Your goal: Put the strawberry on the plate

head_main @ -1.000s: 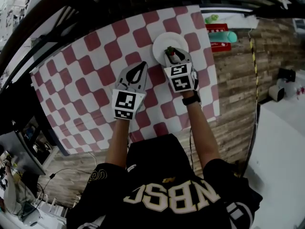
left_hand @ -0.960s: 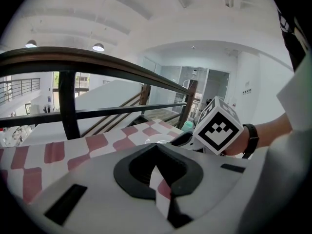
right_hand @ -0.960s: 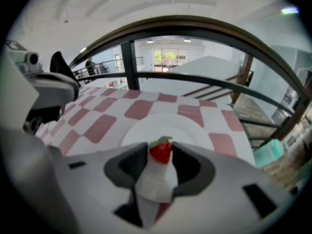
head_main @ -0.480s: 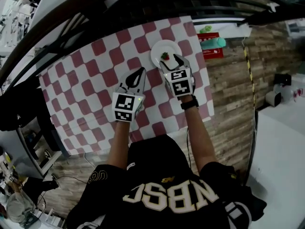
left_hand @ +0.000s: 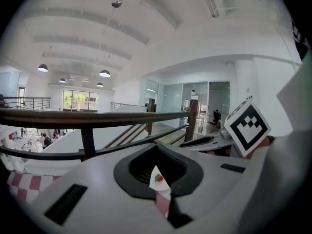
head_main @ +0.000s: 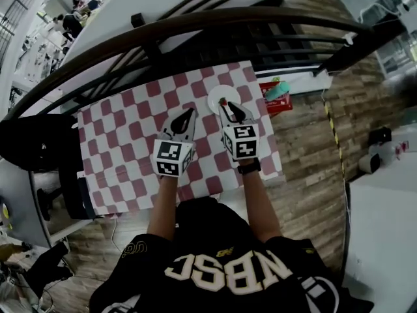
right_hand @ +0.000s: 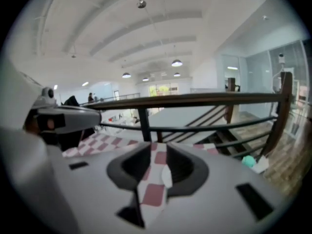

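Observation:
A small red strawberry (left_hand: 158, 178) lies on the white plate (head_main: 217, 94), seen through the slit between the left gripper's jaws. The plate sits at the far side of the red-and-white checked tablecloth (head_main: 124, 135). My right gripper (head_main: 231, 108) is at the plate's near edge. Its jaws are closing with nothing between them, and only cloth and a sliver of plate show through the gap (right_hand: 155, 165). My left gripper (head_main: 189, 113) rests to the left of the plate, pointing toward it. Its jaws are together and hold nothing.
A red box with a teal object (head_main: 277, 91) stands on a white ledge right of the table. A dark railing (head_main: 195, 28) runs beyond the far edge. The table's right edge lies close to my right arm, with wood flooring (head_main: 306, 135) below.
The right gripper, which held the strawberry over the plate, has let it go and drawn back slightly. The head camera has pulled away, so everything looks smaller.

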`<state>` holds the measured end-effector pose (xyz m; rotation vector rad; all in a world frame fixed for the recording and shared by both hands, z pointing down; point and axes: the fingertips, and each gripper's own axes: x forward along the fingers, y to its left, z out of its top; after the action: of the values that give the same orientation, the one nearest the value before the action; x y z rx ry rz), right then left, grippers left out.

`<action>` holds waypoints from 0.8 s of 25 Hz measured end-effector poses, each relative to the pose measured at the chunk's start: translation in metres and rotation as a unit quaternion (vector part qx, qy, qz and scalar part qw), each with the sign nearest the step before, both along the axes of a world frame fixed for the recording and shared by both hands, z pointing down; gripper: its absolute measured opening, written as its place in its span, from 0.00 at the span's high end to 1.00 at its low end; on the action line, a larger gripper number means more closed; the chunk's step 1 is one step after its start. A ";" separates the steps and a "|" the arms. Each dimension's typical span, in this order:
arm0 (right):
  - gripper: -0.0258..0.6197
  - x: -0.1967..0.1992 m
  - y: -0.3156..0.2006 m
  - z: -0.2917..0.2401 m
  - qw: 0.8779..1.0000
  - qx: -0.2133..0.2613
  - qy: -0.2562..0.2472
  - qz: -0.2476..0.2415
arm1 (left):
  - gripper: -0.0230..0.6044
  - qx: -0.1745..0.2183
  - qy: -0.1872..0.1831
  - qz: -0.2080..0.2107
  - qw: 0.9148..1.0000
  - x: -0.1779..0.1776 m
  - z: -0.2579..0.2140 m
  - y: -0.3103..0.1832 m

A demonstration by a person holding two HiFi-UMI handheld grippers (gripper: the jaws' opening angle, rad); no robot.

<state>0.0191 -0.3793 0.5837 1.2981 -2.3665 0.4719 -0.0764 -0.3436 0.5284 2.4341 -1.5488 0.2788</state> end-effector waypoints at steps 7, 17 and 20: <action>0.93 0.013 0.049 -0.077 0.994 0.068 -0.080 0.042 | 0.95 0.050 0.005 -0.014 0.999 0.005 -0.053 0.034; 0.93 -0.004 0.094 -0.175 0.977 0.191 -0.094 0.021 | 0.95 0.129 0.032 -0.030 0.991 0.015 -0.126 0.067; 0.93 -0.001 0.100 -0.191 0.973 0.214 -0.087 0.027 | 0.95 0.154 0.040 -0.029 0.987 0.017 -0.143 0.075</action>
<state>0.0186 -0.2792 0.3924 1.5622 -2.6866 0.0911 -0.0595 -0.2686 0.3853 2.5829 -1.7335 -0.0754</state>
